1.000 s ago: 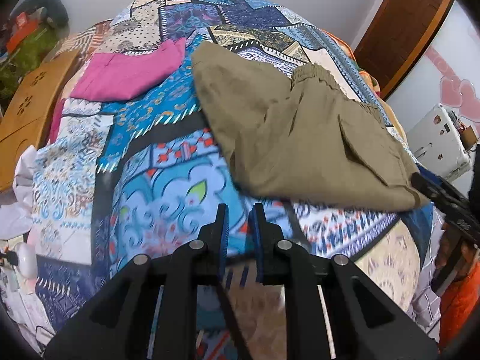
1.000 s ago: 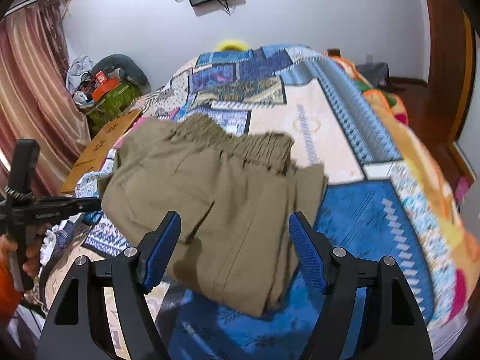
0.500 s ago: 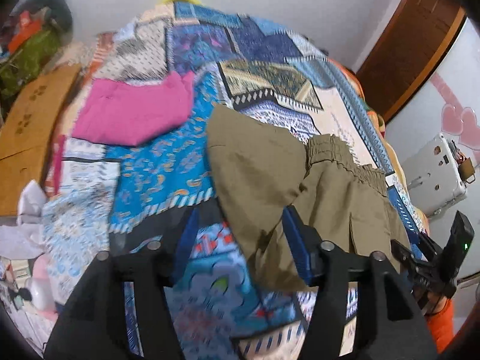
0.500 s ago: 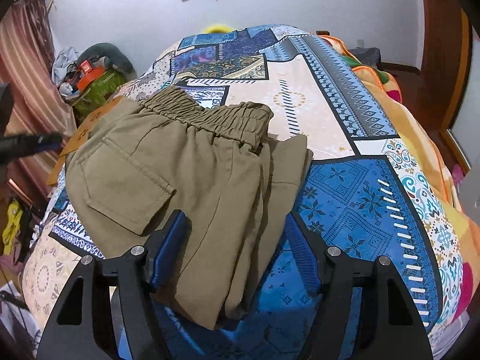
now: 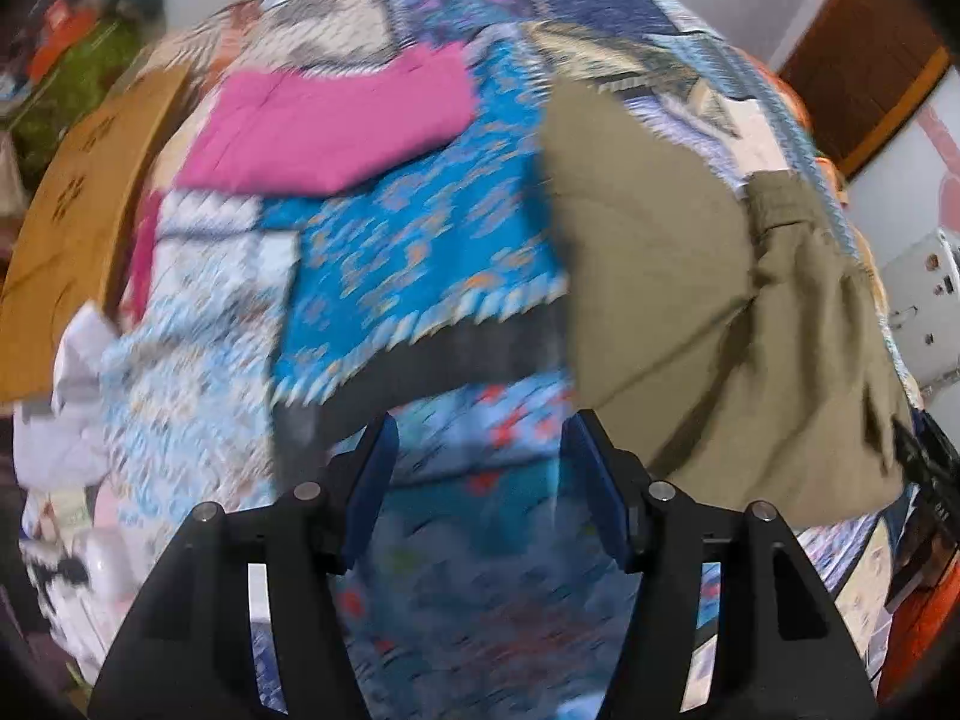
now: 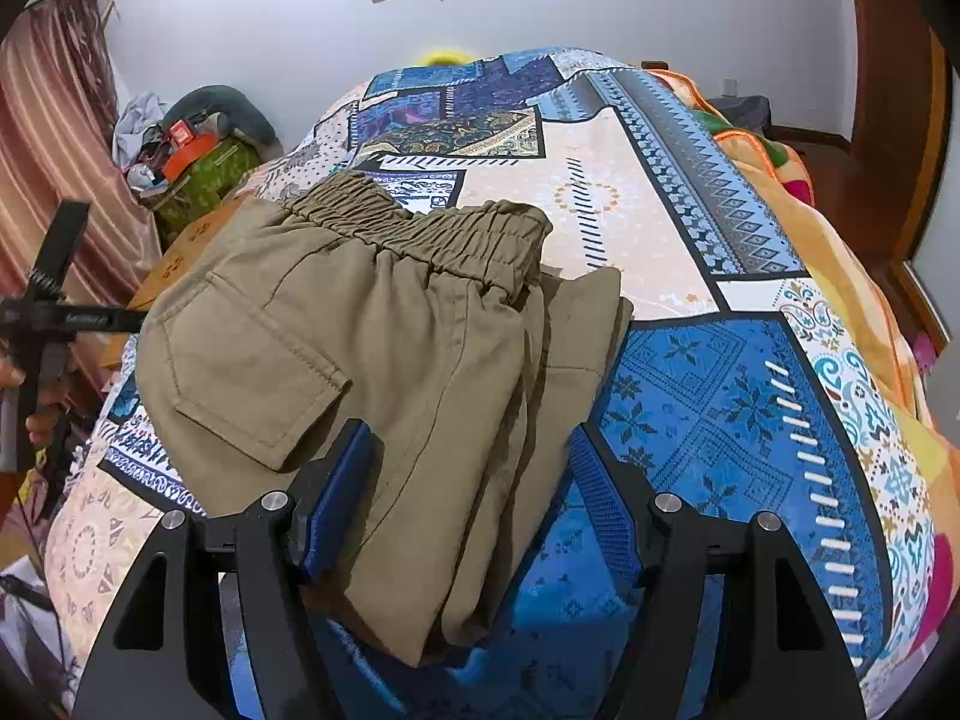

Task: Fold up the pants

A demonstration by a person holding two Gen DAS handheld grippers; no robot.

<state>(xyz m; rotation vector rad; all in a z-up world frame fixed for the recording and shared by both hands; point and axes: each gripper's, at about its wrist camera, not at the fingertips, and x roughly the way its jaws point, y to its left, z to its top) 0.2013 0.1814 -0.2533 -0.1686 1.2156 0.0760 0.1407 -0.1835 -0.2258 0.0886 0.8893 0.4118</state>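
The olive-khaki pants [image 6: 384, 360] lie folded on the patterned bedspread [image 6: 720, 408], elastic waistband at the far end and a back pocket on the left. My right gripper [image 6: 474, 504] is open, its blue pads either side of the near end of the pants, holding nothing. In the blurred left wrist view the pants [image 5: 708, 312] lie to the right. My left gripper [image 5: 480, 492] is open and empty over bare bedspread [image 5: 408, 264], just left of the pants' edge.
A folded pink garment [image 5: 336, 126] lies at the far left of the bed. A wooden board [image 5: 78, 222] leans at the bed's left side. Clutter and a green bag [image 6: 198, 174] stand by the curtain. An orange blanket [image 6: 840, 252] runs along the right edge.
My left gripper has opened from nearly shut and swung left, away from the pants. My right gripper stays open and has moved closer over the pants' near end.
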